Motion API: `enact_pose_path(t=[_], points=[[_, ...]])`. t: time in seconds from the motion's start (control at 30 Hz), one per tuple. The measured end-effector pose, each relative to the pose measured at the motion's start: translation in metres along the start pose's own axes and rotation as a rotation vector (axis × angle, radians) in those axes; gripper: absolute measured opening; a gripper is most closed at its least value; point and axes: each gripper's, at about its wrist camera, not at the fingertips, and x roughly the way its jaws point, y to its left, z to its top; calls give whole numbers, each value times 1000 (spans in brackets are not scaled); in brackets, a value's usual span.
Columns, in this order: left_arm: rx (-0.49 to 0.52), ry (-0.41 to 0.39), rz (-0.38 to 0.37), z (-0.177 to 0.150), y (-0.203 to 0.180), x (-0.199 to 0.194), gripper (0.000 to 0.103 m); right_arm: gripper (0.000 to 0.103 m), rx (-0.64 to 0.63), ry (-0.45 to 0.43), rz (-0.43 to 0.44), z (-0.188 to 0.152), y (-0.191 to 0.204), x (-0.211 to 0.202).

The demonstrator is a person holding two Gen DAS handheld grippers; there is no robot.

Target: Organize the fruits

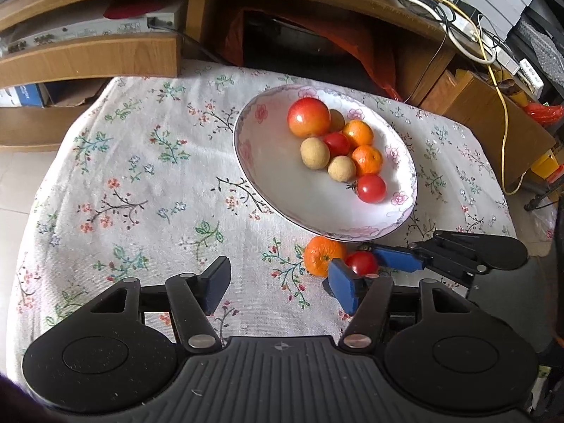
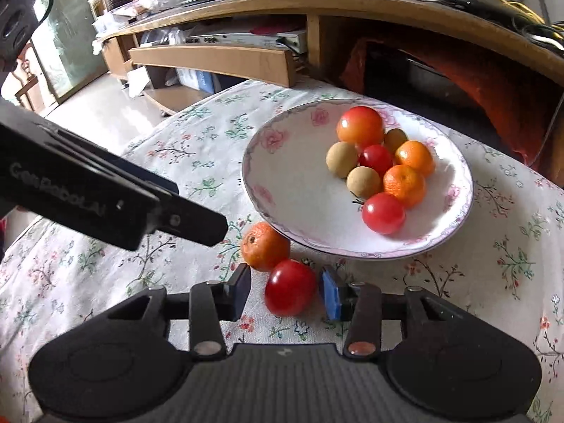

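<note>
Right tool (image 2: 284, 290) straddles loose tomato (image 2: 290, 287)

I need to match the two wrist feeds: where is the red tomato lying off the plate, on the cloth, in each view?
Left wrist: the red tomato is low and right of centre, between the blue pads of the right gripper.
Right wrist: it lies low and centre, between that gripper's fingers.
Shared landmark: the loose orange touching it, just below the plate's near rim.

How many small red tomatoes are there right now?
3. Two lie in the plate: one mid-pile, one nearest. The third sits on the cloth between the right hand-held gripper pads. More may hide.
</note>
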Motion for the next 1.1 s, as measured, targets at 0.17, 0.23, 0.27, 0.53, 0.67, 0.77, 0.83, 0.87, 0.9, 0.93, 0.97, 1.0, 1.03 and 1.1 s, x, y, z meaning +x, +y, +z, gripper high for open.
enact_pose_path(t=[0.17, 0.23, 0.27, 0.53, 0.67, 0.77, 0.83, 0.87, 0.9, 0.93, 0.97, 1.0, 1.03, 1.1], points=[[-31, 13, -51, -1, -3, 9, 69, 25, 47, 6, -14, -5, -8, -10], [-45, 17, -74, 0, -7, 13, 69, 25, 59, 26, -32, -9, -12, -17], [-50, 16, -81, 0, -10, 16, 68, 25, 60, 35, -47, -12, -13, -21], [9, -7, -20, -1, -38, 38, 58, 24, 84, 73, -121, -35, -29, -53], [53, -21, 38, -3, -46, 38, 41, 24, 112, 72, -133, -38, -34, -56], [49, -25, 30, -4, -41, 37, 40, 24, 111, 78, -140, -38, -31, -57], [55, -21, 33, -6, -40, 34, 40, 24, 113, 80, -140, -38, -29, -59], [57, -18, 31, -8, -39, 32, 40, 24, 112, 81, -137, -39, -27, -60], [61, -12, 31, -10, -39, 30, 40, 24, 110, 85, -138, -39, -26, -61], [70, -7, 30, -14, -39, 27, 40, 24, 111, 85, -141, -39, -25, -62], [82, -1, 29, -18, -39, 22, 40, 24, 116, 86, -141, -40, -23, -64], [90, 3, 29, -20, -41, 18, 40, 24, 121, 88, -136, -41, -21, -67], [95, 5, 27, -24, -40, 12, 40, 24, 123, 87, -133, -41, -20, -69], [99, 16, 19, -34, -40, 2, 40, 24, 111, 89, -141, -44, -14, -74]])
